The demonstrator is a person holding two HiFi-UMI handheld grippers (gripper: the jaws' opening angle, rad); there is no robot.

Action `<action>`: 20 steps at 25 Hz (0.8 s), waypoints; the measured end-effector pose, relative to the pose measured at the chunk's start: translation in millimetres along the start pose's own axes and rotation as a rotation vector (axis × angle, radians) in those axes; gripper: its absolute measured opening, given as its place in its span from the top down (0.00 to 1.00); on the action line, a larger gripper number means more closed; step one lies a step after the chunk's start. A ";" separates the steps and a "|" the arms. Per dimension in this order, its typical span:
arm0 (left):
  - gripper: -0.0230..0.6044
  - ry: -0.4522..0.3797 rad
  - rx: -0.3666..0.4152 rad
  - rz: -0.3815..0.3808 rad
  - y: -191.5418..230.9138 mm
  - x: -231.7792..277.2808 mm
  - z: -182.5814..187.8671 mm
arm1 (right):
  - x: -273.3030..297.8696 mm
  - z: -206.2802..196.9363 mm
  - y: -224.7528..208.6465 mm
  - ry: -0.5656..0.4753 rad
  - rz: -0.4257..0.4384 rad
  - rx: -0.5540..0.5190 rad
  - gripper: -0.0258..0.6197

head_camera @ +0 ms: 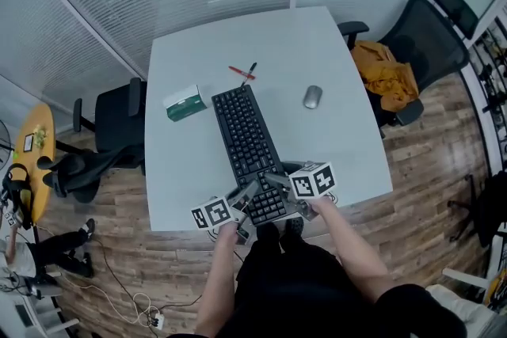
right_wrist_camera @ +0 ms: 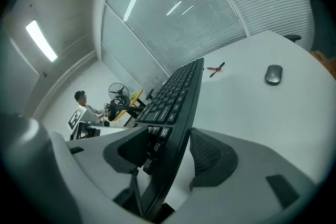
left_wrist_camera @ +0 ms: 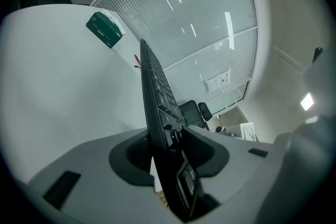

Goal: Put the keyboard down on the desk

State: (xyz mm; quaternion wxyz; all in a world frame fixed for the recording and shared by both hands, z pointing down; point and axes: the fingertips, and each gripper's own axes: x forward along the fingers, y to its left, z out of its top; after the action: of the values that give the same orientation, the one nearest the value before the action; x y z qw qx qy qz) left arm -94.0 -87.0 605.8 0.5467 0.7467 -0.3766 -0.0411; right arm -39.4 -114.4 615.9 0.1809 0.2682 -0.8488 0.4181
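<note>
A black keyboard (head_camera: 245, 138) stretches lengthwise away from me over the white desk (head_camera: 333, 67). Both grippers hold its near end at the desk's front edge. My left gripper (head_camera: 248, 199) is shut on the near left corner; in the left gripper view the keyboard (left_wrist_camera: 157, 97) stands edge-on between the jaws of the left gripper (left_wrist_camera: 165, 147). My right gripper (head_camera: 279, 183) is shut on the near right side, and in its own view the right gripper (right_wrist_camera: 170, 149) has the keyboard (right_wrist_camera: 178, 92) running out from its jaws. Whether the far end touches the desk I cannot tell.
On the desk lie a grey mouse (head_camera: 313, 96) to the right, a green box (head_camera: 185, 103) to the left and a red pen (head_camera: 244, 73) beyond the keyboard. A black chair (head_camera: 119, 119) stands left; a chair with an orange garment (head_camera: 388, 75) stands right.
</note>
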 end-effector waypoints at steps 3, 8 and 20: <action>0.75 0.005 -0.029 -0.011 13.8 4.0 7.1 | 12.1 6.1 -4.4 0.021 -0.024 -0.002 0.56; 0.75 0.034 -0.068 -0.012 35.9 10.5 12.1 | 31.7 4.8 -14.9 0.050 -0.044 0.027 0.56; 0.75 0.024 -0.148 0.018 69.4 35.9 2.8 | 55.1 -6.6 -50.2 0.138 -0.050 0.038 0.56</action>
State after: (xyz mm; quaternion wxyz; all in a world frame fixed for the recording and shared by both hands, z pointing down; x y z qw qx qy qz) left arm -105.7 -119.2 676.1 0.6053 0.7014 -0.3724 -0.0550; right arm -51.9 -151.2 679.8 0.2443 0.2632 -0.8193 0.4470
